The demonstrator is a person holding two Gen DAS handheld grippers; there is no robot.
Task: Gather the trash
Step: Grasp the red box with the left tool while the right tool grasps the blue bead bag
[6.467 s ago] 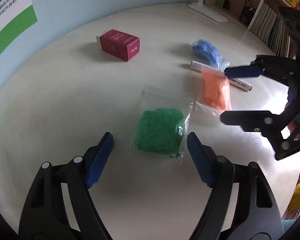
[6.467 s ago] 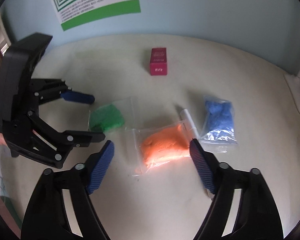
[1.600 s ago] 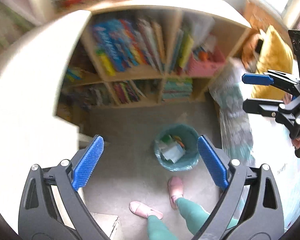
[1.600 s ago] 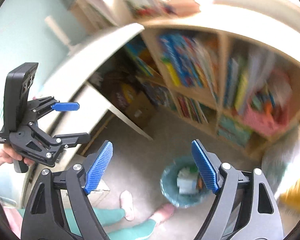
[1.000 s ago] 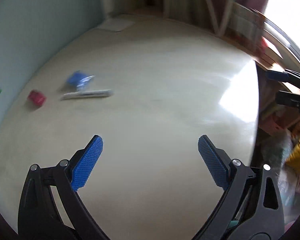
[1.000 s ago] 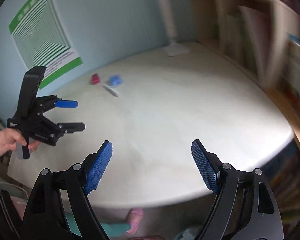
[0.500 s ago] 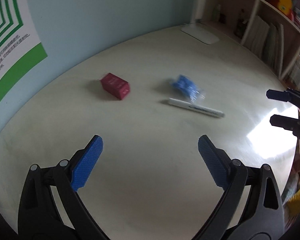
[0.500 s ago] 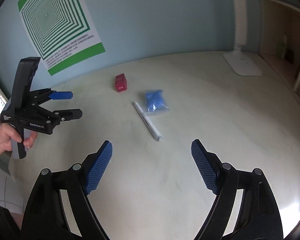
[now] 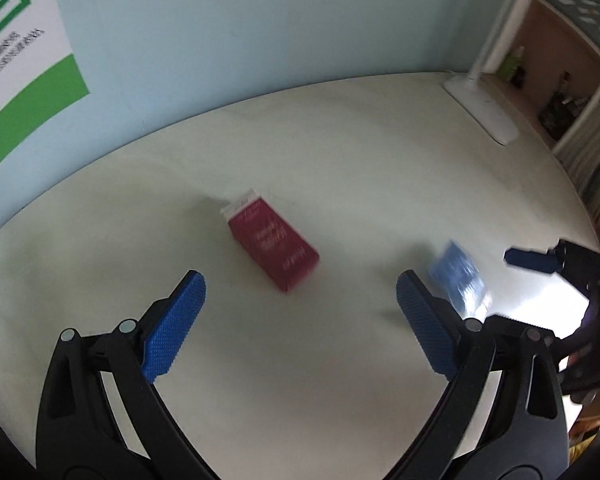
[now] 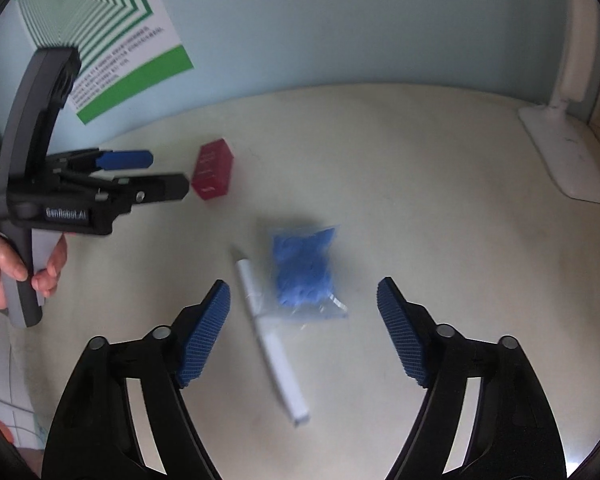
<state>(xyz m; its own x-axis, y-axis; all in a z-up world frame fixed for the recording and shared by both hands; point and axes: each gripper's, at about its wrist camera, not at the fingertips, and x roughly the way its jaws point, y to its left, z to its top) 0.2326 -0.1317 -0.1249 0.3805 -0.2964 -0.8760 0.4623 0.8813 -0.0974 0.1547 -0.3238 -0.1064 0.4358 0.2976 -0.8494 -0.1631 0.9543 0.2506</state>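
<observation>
A red box (image 9: pixel 274 252) lies on the cream table (image 9: pixel 340 160), just ahead of my open left gripper (image 9: pixel 300 284), whose blue pads stand either side of it without touching. A clear bag of blue stuff (image 10: pixel 304 268) and a white pen (image 10: pixel 268 336) lie side by side under my right gripper (image 10: pixel 303 286). Its jaws are closing, the pads still apart from both things. The right wrist view shows the left gripper (image 10: pixel 168 174) open near the red box (image 10: pixel 213 170), held by a hand. The blue bag (image 9: pixel 458 276) and right gripper (image 9: pixel 524 292) show at the left wrist view's right.
A white lamp base (image 10: pixel 564 152) stands at the table's far right corner. A green-striped poster (image 10: pixel 100 32) hangs on the blue wall behind. Shelves with books (image 9: pixel 572 92) stand beyond the right edge of the table.
Both grippers have swung from the floor bin back over the table and come down closer to the objects. The red box now sits between the left fingers. The right jaws have narrowed.
</observation>
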